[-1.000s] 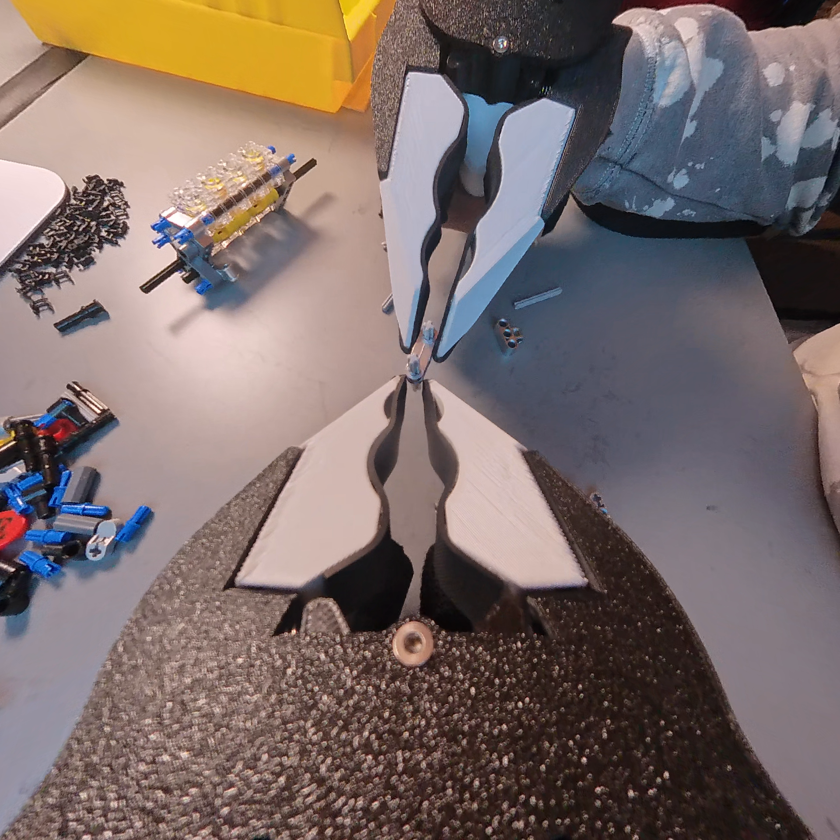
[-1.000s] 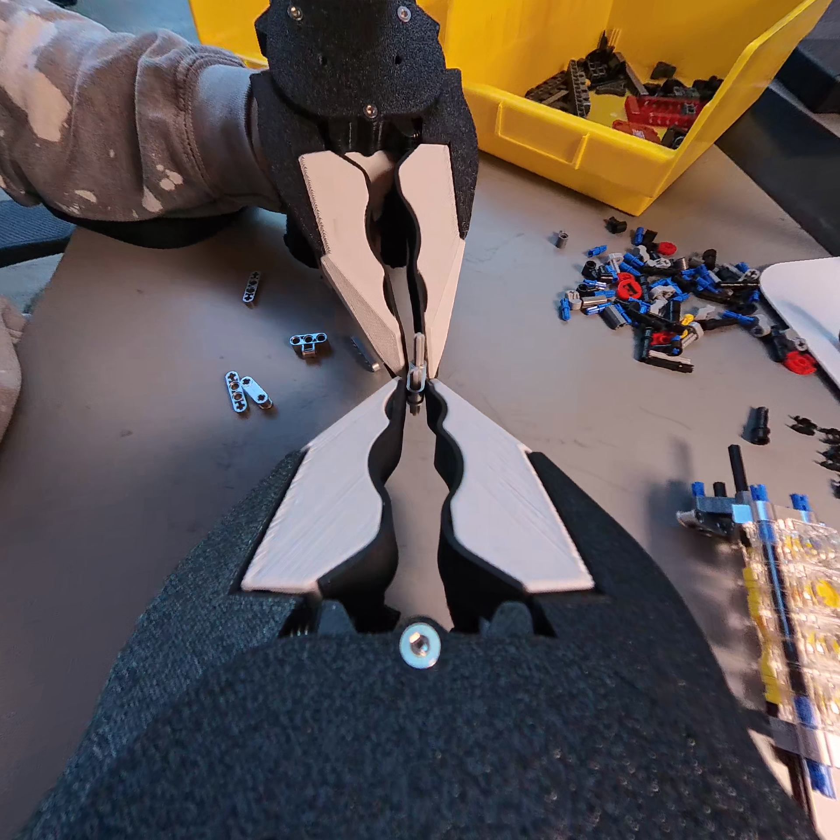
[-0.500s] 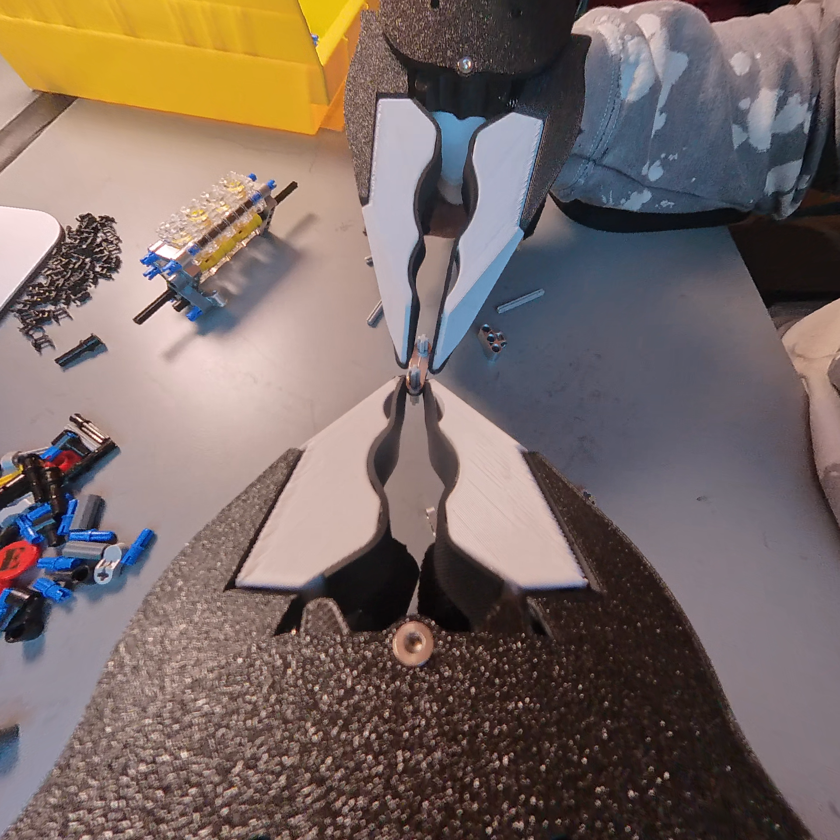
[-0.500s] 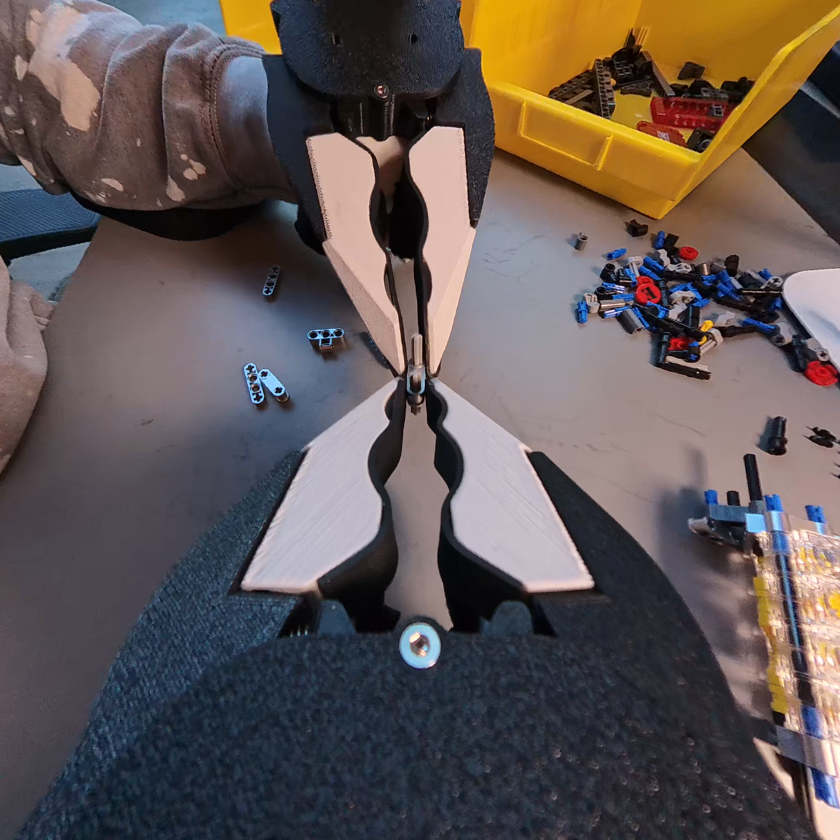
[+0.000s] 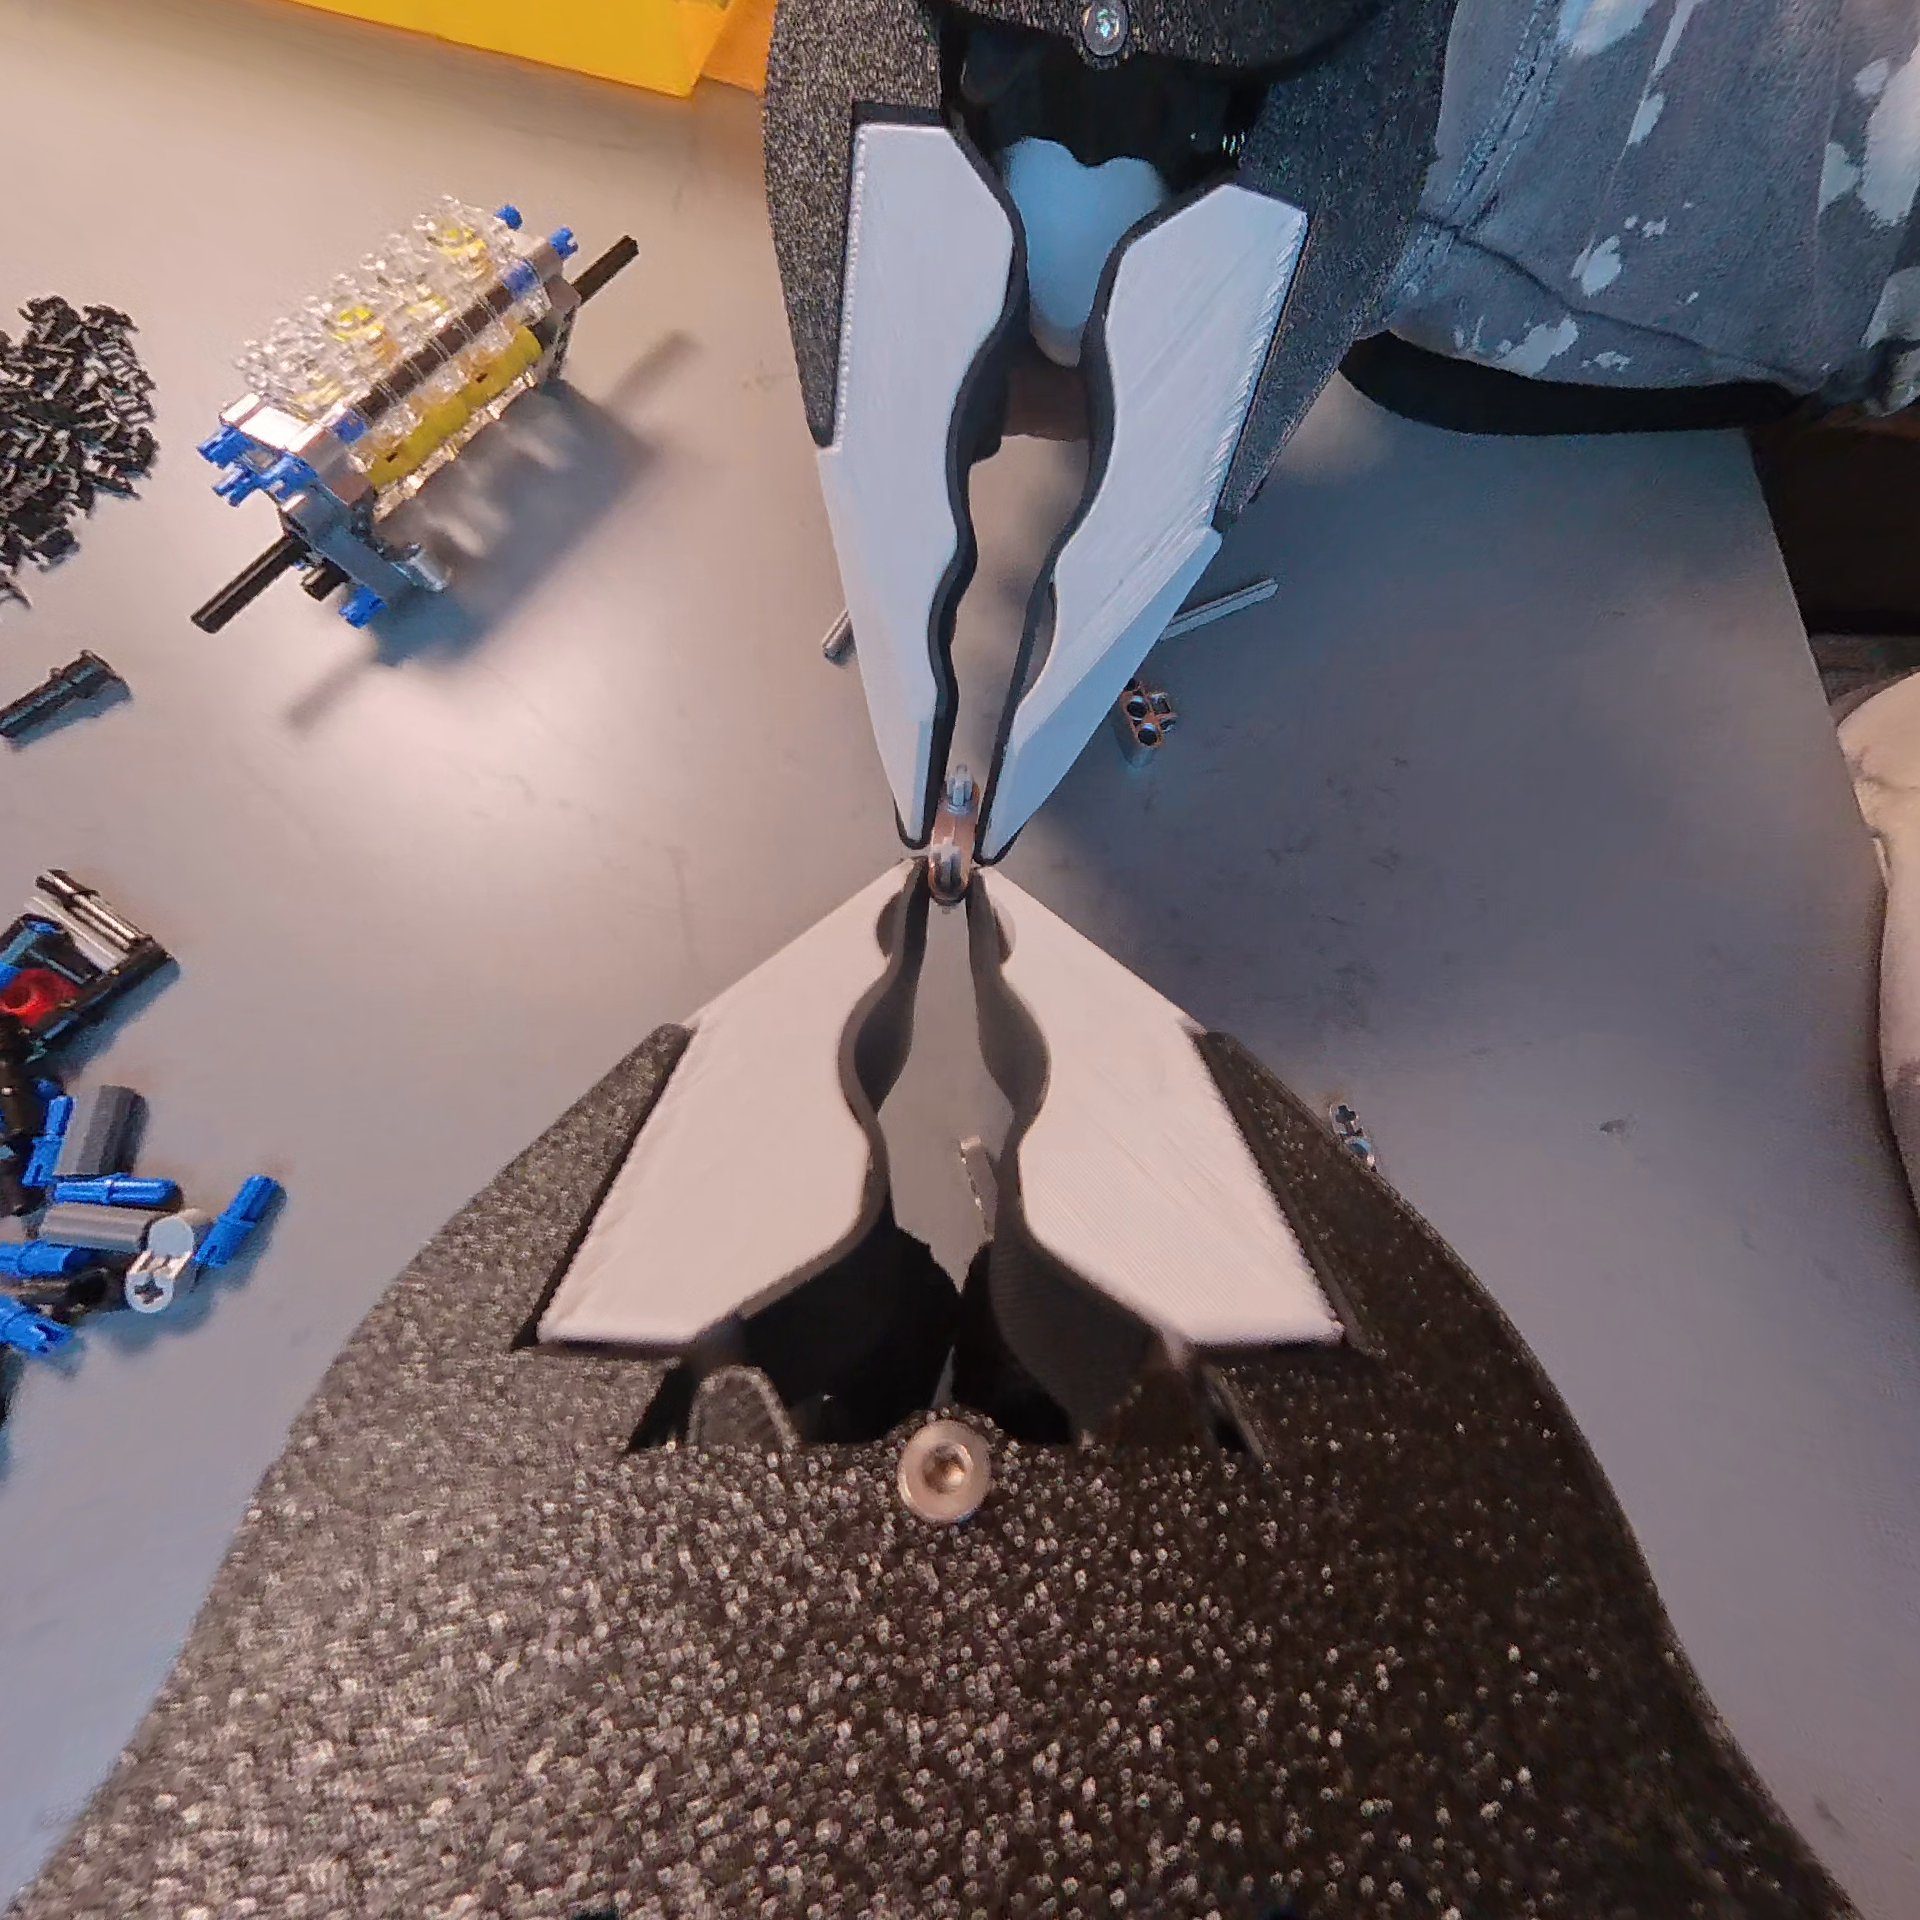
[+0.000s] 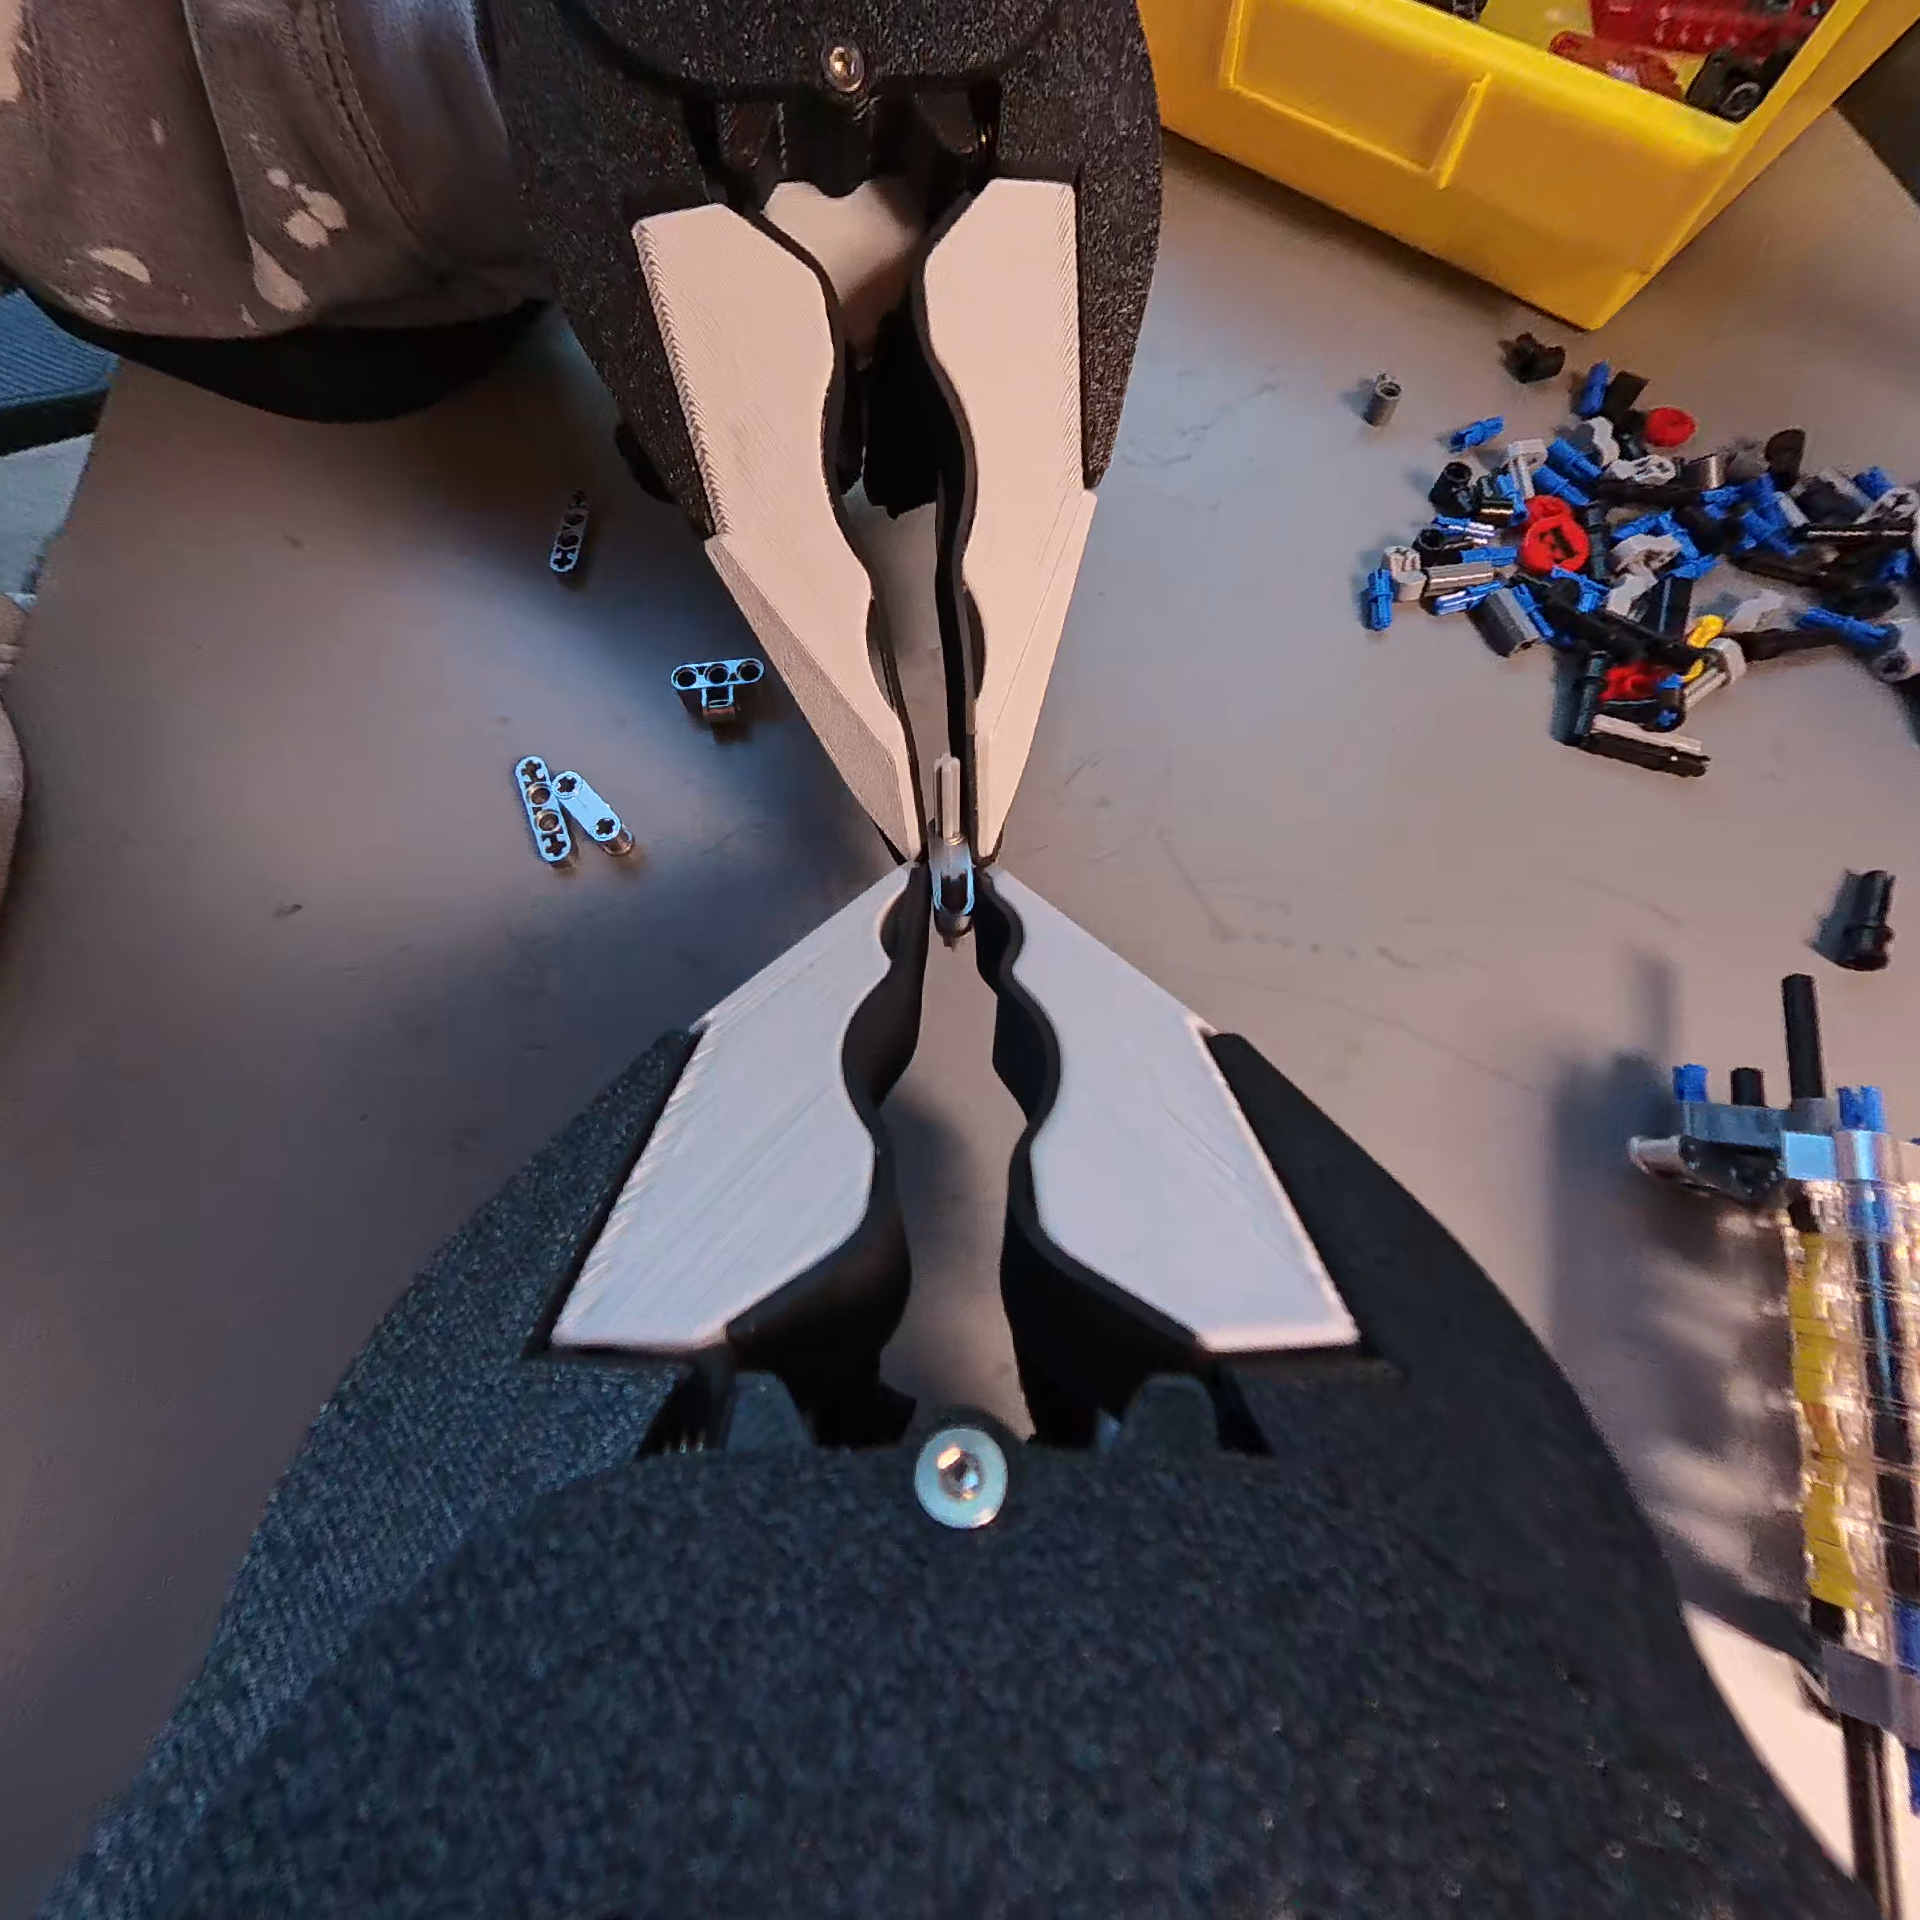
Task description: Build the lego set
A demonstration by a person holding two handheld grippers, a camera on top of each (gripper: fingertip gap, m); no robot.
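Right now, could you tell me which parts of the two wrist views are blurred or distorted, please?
Left wrist view: the small grey piece at the fingers is sharp; the loose parts at the left edge smear slightly, and wide-angle bending curves the table edge. Right wrist view: the brick assembly at the right edge is streaked with blur, while the flat grey links stay crisp.

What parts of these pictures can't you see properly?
- Small grey piece, left wrist view: both grippers' fingertips cover most of it; its shape is unclear.
- Yellow bin, right wrist view: cut off by the top edge.
- Clear and yellow brick model, right wrist view: blurred, cut off at the right edge.
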